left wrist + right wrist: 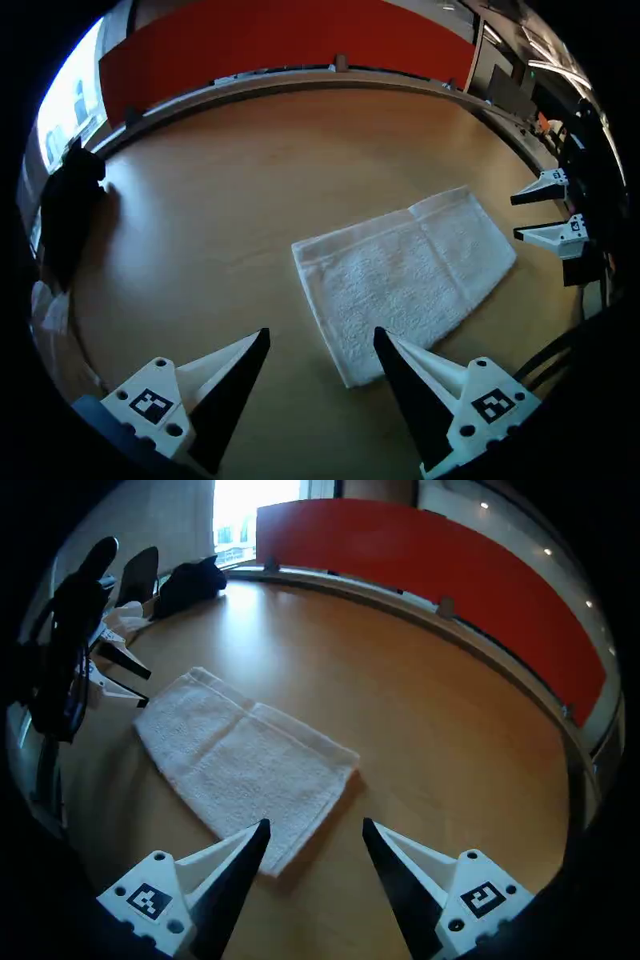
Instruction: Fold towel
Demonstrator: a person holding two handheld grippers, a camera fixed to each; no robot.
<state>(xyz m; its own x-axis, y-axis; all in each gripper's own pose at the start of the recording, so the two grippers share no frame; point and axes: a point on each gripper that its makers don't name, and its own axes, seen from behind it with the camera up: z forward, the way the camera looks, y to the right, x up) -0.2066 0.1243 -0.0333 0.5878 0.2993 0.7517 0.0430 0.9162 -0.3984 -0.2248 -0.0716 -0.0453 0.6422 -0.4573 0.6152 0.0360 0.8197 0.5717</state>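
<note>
Here the white towel (404, 280) lies flat on the wooden desk (240, 184) (a red panel (280, 40) stands behind). The left tool (320, 331) and the right tool (316, 822) are both wide apart, holding nothing.

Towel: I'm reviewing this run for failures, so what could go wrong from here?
The towel seems to lie in layers; the open left tool may pinch just the top layer and undo the fold. On the smooth table, the open right tool could push the towel instead of lifting its edge.
</note>
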